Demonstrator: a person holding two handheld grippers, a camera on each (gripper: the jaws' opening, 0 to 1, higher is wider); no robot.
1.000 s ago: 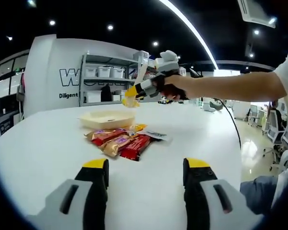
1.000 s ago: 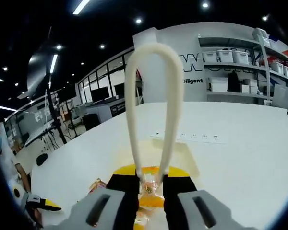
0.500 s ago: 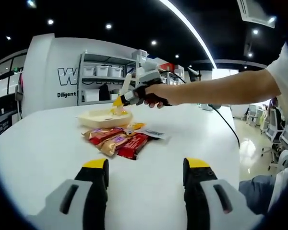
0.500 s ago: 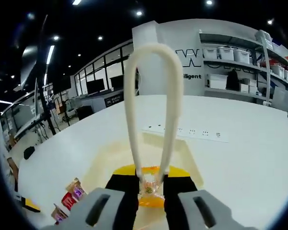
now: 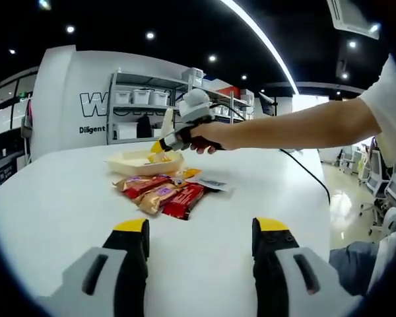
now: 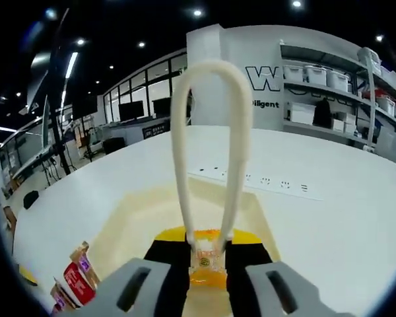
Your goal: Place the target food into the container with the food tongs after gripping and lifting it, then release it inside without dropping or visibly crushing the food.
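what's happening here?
A person is moving snacks into a cream tray on a white table. The right gripper is shut on cream tongs, which pinch a small wrapped snack over the tray. The left gripper rests open. More snack packs wait beside the tray.

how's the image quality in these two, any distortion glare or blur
Left gripper view: strong fisheye bend curves the white table edge; ceiling light strip is blown out; wrapped snacks are sharp. Right gripper view: same curvature; the tongs loom large and slightly soft up close; the cream container below is evenly lit, with no harsh shadow.
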